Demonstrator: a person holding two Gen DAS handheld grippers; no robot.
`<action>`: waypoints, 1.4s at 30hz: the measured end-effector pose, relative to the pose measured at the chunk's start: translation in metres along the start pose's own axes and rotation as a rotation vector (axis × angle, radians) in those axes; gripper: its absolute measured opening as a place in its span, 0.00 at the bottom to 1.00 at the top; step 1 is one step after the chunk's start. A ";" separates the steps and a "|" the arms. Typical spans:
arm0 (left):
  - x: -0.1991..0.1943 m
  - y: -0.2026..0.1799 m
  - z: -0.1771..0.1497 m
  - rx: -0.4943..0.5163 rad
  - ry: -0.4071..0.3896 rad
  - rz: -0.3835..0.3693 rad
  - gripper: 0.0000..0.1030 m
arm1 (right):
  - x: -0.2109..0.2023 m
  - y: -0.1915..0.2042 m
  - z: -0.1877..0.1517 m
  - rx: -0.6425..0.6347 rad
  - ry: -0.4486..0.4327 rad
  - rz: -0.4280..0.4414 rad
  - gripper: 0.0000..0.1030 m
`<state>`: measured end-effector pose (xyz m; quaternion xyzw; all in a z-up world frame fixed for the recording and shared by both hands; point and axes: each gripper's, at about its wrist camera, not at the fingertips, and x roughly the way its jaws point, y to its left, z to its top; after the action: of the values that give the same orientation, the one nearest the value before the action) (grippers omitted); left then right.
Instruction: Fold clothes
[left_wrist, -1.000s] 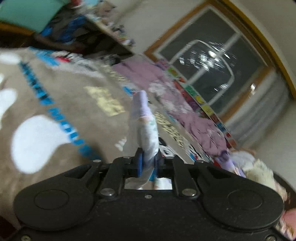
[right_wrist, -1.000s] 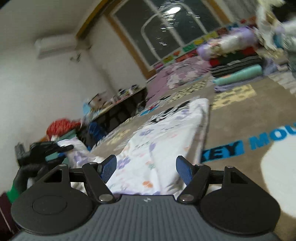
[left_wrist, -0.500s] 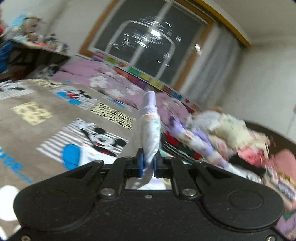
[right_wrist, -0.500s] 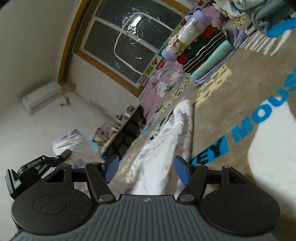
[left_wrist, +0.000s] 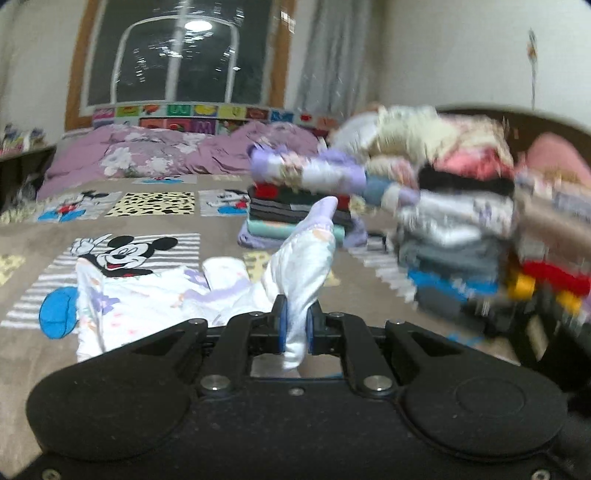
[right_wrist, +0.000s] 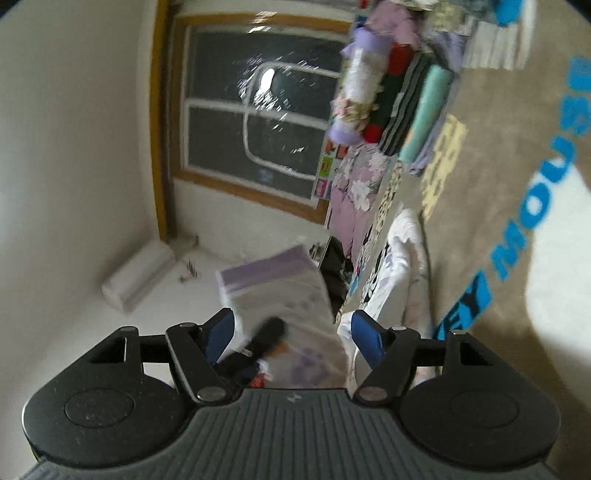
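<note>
A white floral garment with lilac cuffs (left_wrist: 147, 295) lies on the brown Mickey Mouse carpet (left_wrist: 33, 236). My left gripper (left_wrist: 294, 325) is shut on one end of it, and the lilac cuff (left_wrist: 325, 210) sticks up past the jaws. My right gripper (right_wrist: 291, 332) is open and rolled sideways. The lifted part of the garment (right_wrist: 280, 284) hangs blurred between its fingers, and the rest (right_wrist: 402, 266) trails on the carpet. The left gripper's dark tip (right_wrist: 267, 332) shows in the right wrist view.
A folded stack of clothes (left_wrist: 295, 210) stands mid-carpet, with a tall blurred pile (left_wrist: 461, 221) to its right. A purple floral quilt (left_wrist: 166, 155) lies under the dark window (left_wrist: 173, 55). A low dark shelf (right_wrist: 334, 266) stands by the wall.
My left gripper swung right and down with the garment end, bringing the clothes piles into view. My right gripper rolled further sideways, and the lifted cloth now sits between its open fingers.
</note>
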<state>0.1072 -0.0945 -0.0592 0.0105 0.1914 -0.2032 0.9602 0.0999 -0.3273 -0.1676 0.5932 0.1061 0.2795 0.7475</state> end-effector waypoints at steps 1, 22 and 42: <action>0.004 -0.004 -0.005 0.021 0.010 -0.003 0.07 | -0.002 -0.003 0.001 0.018 -0.012 -0.007 0.69; -0.047 0.061 0.004 -0.085 -0.034 -0.080 0.42 | 0.020 -0.031 -0.004 0.001 0.025 -0.168 0.80; -0.071 0.131 -0.057 -0.253 0.154 0.018 0.22 | 0.039 0.044 -0.013 -0.413 0.067 -0.103 0.11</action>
<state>0.0785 0.0590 -0.0929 -0.0931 0.2883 -0.1676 0.9382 0.1128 -0.2892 -0.1225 0.4117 0.1019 0.2763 0.8624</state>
